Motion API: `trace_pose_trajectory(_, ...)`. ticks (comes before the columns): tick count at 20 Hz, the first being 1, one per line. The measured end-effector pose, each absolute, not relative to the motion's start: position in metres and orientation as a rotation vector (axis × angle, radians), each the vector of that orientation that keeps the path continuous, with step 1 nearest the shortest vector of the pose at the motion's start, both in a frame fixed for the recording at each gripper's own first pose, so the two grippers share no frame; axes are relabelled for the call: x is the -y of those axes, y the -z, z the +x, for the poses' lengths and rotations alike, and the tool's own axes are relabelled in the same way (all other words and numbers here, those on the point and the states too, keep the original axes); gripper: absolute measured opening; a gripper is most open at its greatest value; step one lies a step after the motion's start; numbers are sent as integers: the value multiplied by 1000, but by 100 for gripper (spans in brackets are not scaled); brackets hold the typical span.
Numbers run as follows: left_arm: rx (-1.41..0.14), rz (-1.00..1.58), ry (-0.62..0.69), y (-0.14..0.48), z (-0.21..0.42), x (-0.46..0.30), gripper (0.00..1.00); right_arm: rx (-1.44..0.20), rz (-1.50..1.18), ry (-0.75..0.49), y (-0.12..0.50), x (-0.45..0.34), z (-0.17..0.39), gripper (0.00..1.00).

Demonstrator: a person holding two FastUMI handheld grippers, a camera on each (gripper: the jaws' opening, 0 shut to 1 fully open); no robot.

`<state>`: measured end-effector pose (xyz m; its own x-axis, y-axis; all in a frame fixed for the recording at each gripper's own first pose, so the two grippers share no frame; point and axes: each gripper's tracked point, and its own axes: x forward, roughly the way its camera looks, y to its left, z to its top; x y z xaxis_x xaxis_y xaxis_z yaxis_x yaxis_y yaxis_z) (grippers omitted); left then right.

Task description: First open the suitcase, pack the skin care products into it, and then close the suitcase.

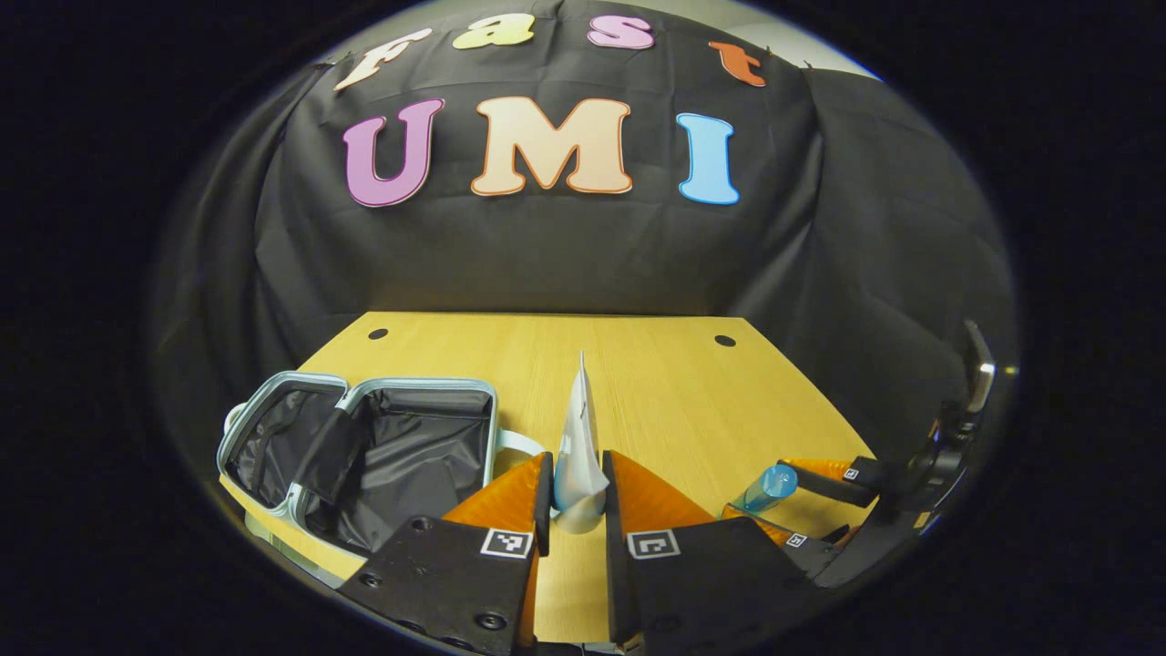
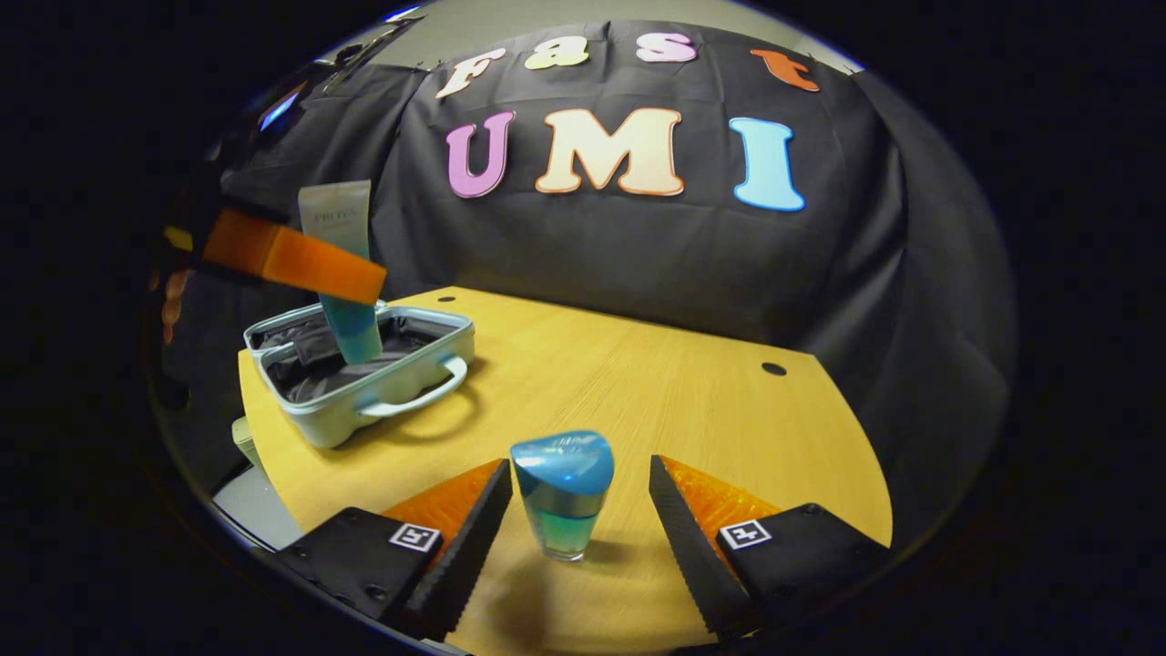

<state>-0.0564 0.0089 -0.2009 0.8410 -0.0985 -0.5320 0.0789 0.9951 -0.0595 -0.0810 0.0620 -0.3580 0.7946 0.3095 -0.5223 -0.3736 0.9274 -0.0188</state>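
Left gripper (image 1: 577, 497) clamped on pale squeeze tube with teal lower end (image 1: 579, 446), crimped end up, held above wooden table (image 1: 656, 383). In right gripper view, tube (image 2: 342, 273) hangs over open light-blue hard-shell suitcase with black lining (image 2: 364, 369), which lies at table's left edge (image 1: 364, 446). Right gripper (image 2: 576, 510) spread wide, fingers either side of small clear bottle with blue cap (image 2: 562, 497), not touching; bottle stands upright on table (image 2: 619, 383).

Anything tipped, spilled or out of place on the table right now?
Nothing stands out. The suitcase lies open on the table, the tube is upright in the left gripper, and the bottle stands between the right gripper's open fingers.
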Motion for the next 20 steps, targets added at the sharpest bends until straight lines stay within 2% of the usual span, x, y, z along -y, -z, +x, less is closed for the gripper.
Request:
trace_pose_trajectory(2, -572, -30, 83, 201, -58, -15, 23, -552, -114, -387, 364, -66, -83, 85)
trace_pose_trajectory(4, -581, -27, 76, 204, -60, -22, 23, -544, -116, -394, 362, -69, -84, 54)
trace_pose_trajectory(6, -599, -20, 61, 206, -61, -32, 23, -572, -89, -410, 364, -76, -83, 49)
trace_pose_trajectory(11, -662, -1, -6, 218, -56, -80, 23, -566, -47, -441, 321, -95, -75, 49)
trace_pose_trajectory(20, -963, 25, -108, 298, -49, -187, 23, -551, 93, -511, 235, -165, -67, 47)
